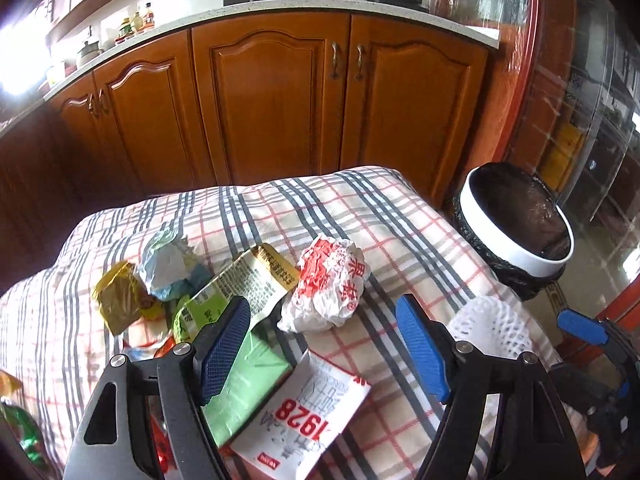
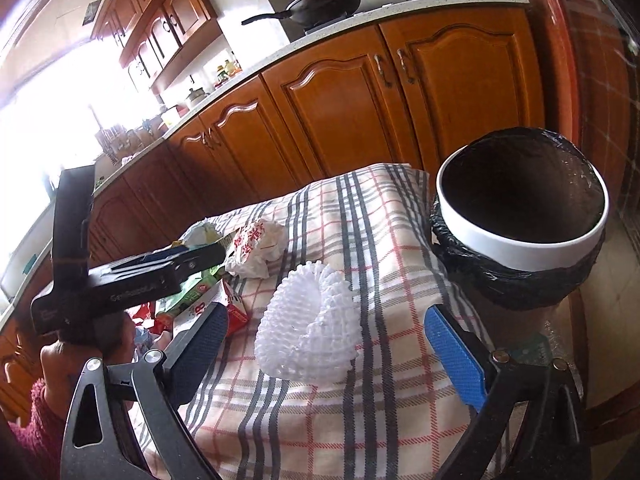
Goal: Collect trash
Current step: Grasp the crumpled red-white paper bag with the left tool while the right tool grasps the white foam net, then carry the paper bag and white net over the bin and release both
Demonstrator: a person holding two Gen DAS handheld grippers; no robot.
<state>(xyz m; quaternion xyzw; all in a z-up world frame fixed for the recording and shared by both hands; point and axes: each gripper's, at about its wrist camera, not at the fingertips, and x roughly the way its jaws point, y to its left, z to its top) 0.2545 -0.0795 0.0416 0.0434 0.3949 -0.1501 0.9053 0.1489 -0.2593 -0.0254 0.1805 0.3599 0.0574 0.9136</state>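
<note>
Between the spread jaws of the right gripper (image 2: 324,344) a white foam net (image 2: 308,328) is seen lying on the checked tablecloth (image 2: 360,420), untouched by either pad; beyond the right-hand jaw a black-lined bin (image 2: 520,248) with a white rim is set beside the table; past the left-hand jaw a crumpled red-and-white wrapper (image 2: 256,248) is seen. The left gripper (image 1: 324,344) is likewise held wide, nothing pinched; a white slip printed 1928 (image 1: 304,412) lies between its jaws, a green packet (image 1: 248,380) is partly hidden behind its left-hand jaw, and the wrapper (image 1: 326,284) lies just ahead.
</note>
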